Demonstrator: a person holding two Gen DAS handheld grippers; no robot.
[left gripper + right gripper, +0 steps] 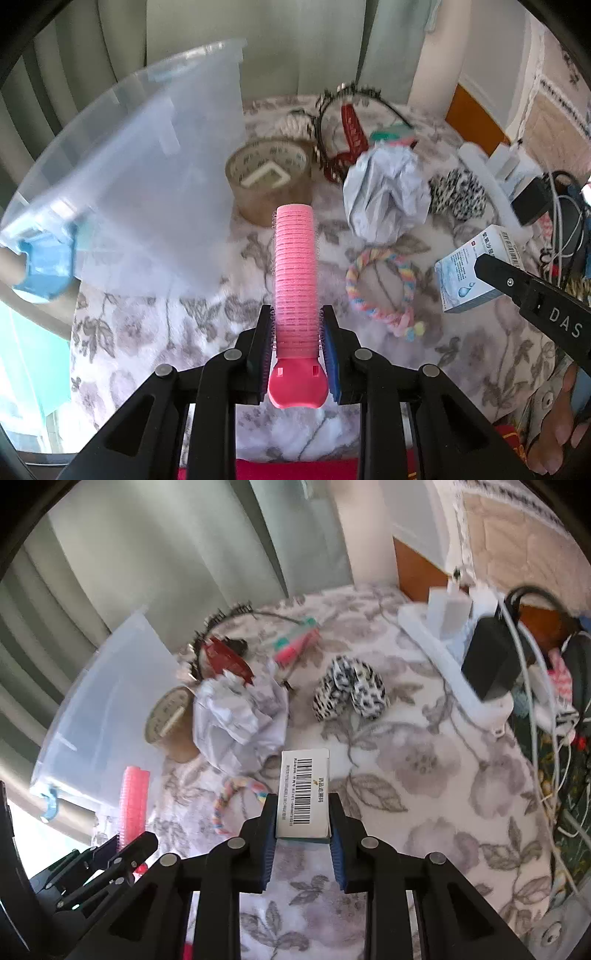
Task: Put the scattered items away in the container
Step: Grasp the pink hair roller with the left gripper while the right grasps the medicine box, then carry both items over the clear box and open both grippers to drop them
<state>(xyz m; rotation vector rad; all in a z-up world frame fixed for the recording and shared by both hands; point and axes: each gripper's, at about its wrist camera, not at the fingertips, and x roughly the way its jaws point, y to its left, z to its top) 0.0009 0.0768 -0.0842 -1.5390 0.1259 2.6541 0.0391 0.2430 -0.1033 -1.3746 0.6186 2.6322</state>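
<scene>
My left gripper [295, 325] is shut on a pink hair roller [295, 266], which sticks out forward above the floral cloth; the roller [135, 801] also shows at the lower left of the right wrist view. My right gripper [303, 812] is shut on a small white box with a barcode [303, 794], seen as a blue-and-white box [469, 273] at the right of the left wrist view. The clear plastic container [140, 177] with a blue latch [44, 266] stands at the left, beyond the roller.
On the floral tablecloth [424, 775] lie a tape roll [271, 177], crumpled white paper [388, 192], a pastel braided ring [384, 291], a black-and-white scrunchie [351, 690], a dark headband [354, 110] and a red clip [229, 657]. A power strip with cables [491, 672] crowds the right edge.
</scene>
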